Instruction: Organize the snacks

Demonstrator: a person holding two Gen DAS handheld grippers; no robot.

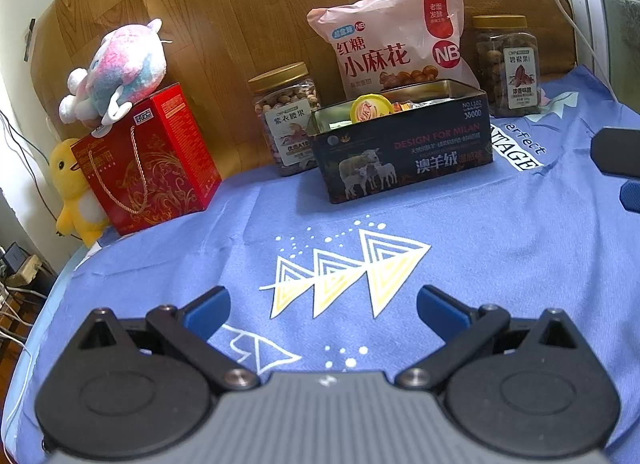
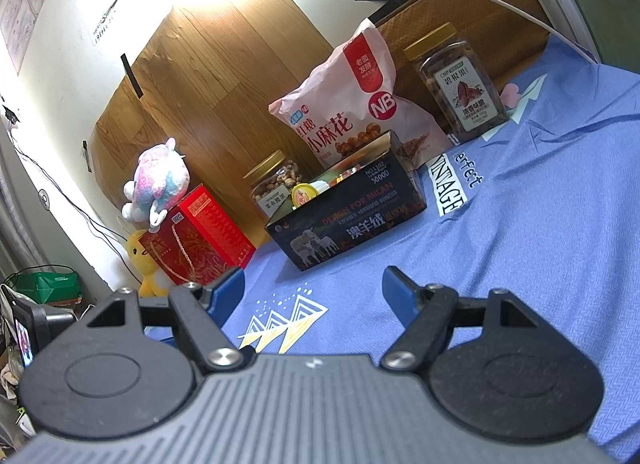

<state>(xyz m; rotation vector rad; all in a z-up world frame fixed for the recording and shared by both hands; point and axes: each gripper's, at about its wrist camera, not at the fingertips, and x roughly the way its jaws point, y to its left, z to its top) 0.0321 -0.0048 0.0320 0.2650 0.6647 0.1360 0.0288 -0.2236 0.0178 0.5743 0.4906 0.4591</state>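
A dark open tin box (image 1: 404, 152) printed "DESIGN FOR MILAN" stands on the blue cloth and holds small snacks, among them a yellow-lidded cup (image 1: 370, 106). It also shows in the right wrist view (image 2: 352, 220). Behind it lean a pink snack bag (image 1: 394, 40) and stand two nut jars with gold lids, one to the left (image 1: 286, 116), one to the right (image 1: 508, 64). My left gripper (image 1: 322, 312) is open and empty, low over the cloth in front of the box. My right gripper (image 2: 312, 296) is open and empty, also short of the box; part of it shows at the right edge of the left wrist view (image 1: 618, 168).
A red gift box (image 1: 152, 160) with a pink plush toy (image 1: 120, 68) on top stands at the left, a yellow plush duck (image 1: 74, 192) beside it. A wooden board (image 1: 240, 24) lines the wall. Cables hang at the right and lie past the table's left edge.
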